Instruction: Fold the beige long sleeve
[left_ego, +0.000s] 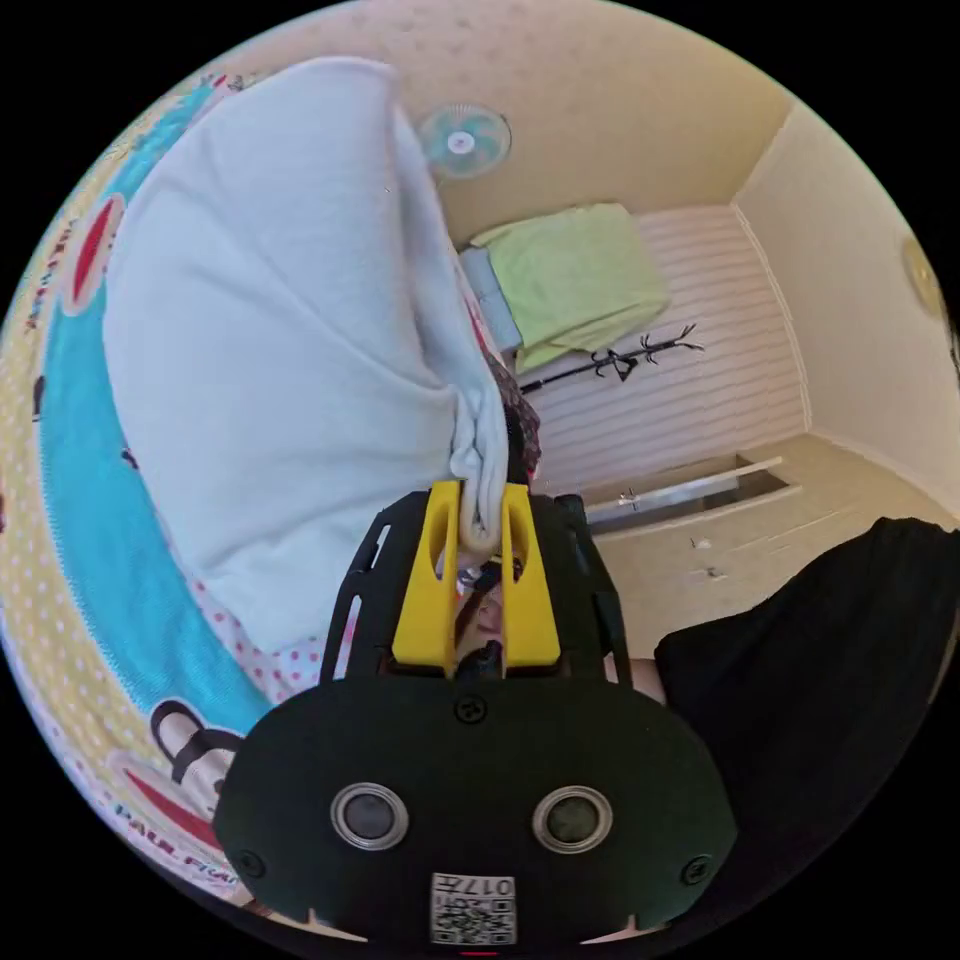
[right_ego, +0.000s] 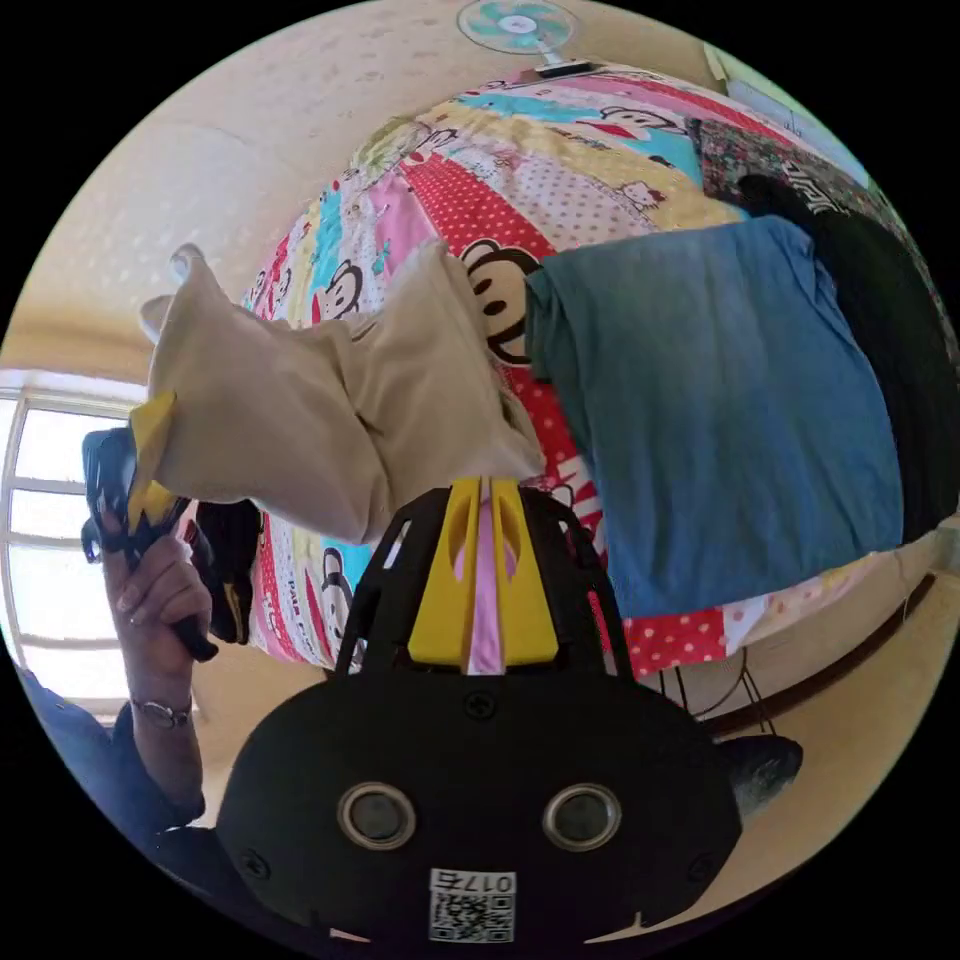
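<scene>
Both yellow-jawed grippers, left gripper (left_ego: 481, 500) and right gripper (right_ego: 485, 490), pinch the pale beige long-sleeve garment (right_ego: 330, 410), stretched across the frame's centre-left above the cartoon-print bedspread (right_ego: 560, 190).

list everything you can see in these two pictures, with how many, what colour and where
beige long sleeve: one, beige, held up between both grippers above the bed
bedsheet: one, multicoloured cartoon print, on the bed
blue shirt: one, blue, spread flat on the bedsheet
black garment: one, black, beyond the blue shirt
fan: one, teal, beyond the bed by the wall
green cloth: one, light green, by the striped wall
left gripper: yellow jaws, shut on the sleeve
right gripper: yellow jaws, shut on the sleeve
hand: one, holding the left gripper
</scene>
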